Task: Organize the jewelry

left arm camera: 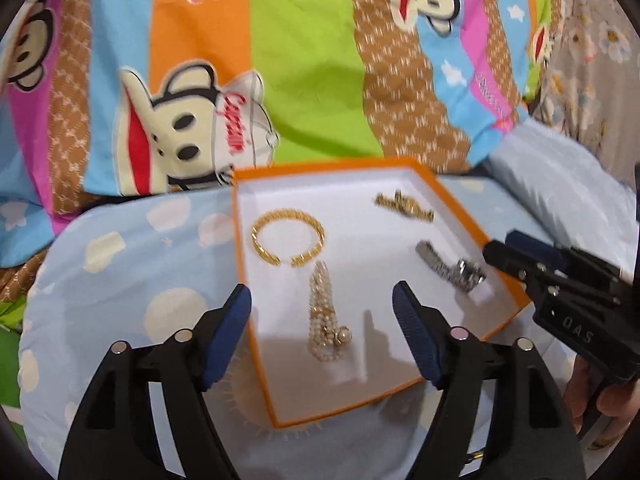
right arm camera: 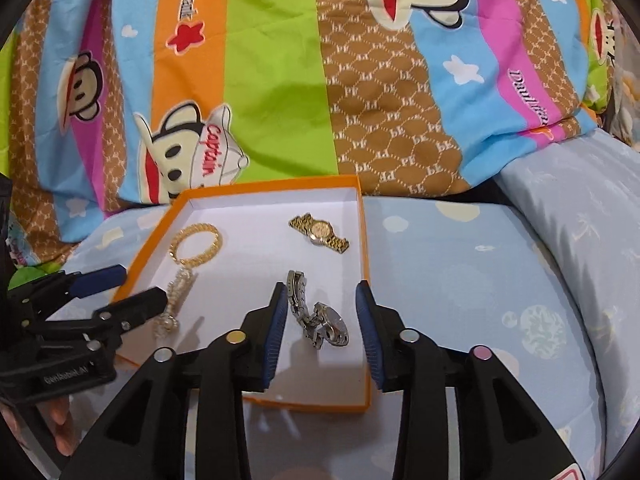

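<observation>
The shallow orange cardboard box with a white floor [right arm camera: 366, 240] rests on a soft pale-blue cushion [right arm camera: 460, 264] and holds a gold bangle [right arm camera: 196, 246] at 10 o'clock, a gold wristwatch [right arm camera: 319, 233] at 1, a pearl-beaded piece [left arm camera: 326, 316] at 8 and a silver metal wristwatch [right arm camera: 320, 316] at 5. The right gripper [right arm camera: 322, 328], released, straddles the silver watch; closing off-centre could pinch only its band, leaving it dangling, or shove the light box askew. The left gripper [left arm camera: 322, 332] is spread empty above the pearls

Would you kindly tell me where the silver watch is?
In the right wrist view, the silver watch lies in the orange box, near its right wall, below the gold watch.
</observation>
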A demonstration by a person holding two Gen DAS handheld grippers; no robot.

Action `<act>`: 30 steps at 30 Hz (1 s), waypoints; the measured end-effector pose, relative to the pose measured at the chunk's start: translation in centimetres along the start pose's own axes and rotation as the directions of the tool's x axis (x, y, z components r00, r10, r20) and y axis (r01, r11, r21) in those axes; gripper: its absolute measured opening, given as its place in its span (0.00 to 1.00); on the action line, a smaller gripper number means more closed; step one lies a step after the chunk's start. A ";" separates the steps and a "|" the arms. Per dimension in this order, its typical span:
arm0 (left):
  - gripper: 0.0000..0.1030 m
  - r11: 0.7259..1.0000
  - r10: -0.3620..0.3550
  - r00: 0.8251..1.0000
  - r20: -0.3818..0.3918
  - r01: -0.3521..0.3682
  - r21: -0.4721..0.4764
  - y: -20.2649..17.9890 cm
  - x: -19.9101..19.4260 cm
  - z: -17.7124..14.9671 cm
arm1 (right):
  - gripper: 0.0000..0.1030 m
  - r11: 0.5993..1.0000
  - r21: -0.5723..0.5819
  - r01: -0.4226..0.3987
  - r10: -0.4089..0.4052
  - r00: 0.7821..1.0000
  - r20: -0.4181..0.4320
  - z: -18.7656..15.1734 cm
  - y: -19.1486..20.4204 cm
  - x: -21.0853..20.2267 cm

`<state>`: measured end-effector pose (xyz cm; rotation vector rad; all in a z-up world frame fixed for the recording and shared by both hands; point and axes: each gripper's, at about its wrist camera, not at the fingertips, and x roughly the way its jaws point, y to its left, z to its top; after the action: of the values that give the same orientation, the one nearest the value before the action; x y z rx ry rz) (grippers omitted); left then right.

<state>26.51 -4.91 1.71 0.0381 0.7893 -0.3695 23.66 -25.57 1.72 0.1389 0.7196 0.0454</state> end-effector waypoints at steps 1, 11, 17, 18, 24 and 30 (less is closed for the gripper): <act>0.69 1.000 0.001 1.000 0.021 -0.001 -0.012 0.3 -0.8 0.2 | 0.36 1.000 0.006 0.001 -0.001 1.000 0.019 0.1 -0.1 -0.8; 0.69 0.989 0.066 0.991 0.116 -0.050 -0.136 4.2 -8.9 -0.7 | 0.40 0.998 0.058 -0.007 0.002 0.995 0.098 -0.4 -1.7 -7.9; 0.69 0.986 0.114 0.992 0.053 -0.106 -0.127 5.0 -10.4 -4.6 | 0.40 0.998 0.054 -0.025 0.023 0.999 0.039 -3.2 -0.9 -8.3; 0.69 0.986 0.120 0.992 0.044 -0.114 -0.118 4.9 -10.4 -5.2 | 0.40 0.998 0.054 -0.033 0.032 0.999 0.028 -3.9 -0.6 -8.4; 0.69 0.990 0.131 0.991 0.015 -0.130 -0.047 3.2 -10.5 -9.1 | 0.40 0.998 0.032 -0.061 0.062 0.998 -0.031 -8.3 1.8 -9.1; 0.69 0.994 0.107 0.994 -0.028 -0.108 -0.004 1.8 -9.8 -11.5 | 0.40 0.997 0.020 -0.073 0.075 0.994 -0.082 -10.9 3.0 -8.5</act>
<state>12.89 1.76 0.24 0.0802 0.8122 -0.2652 10.11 -22.15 -0.39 0.1806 0.7978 0.1166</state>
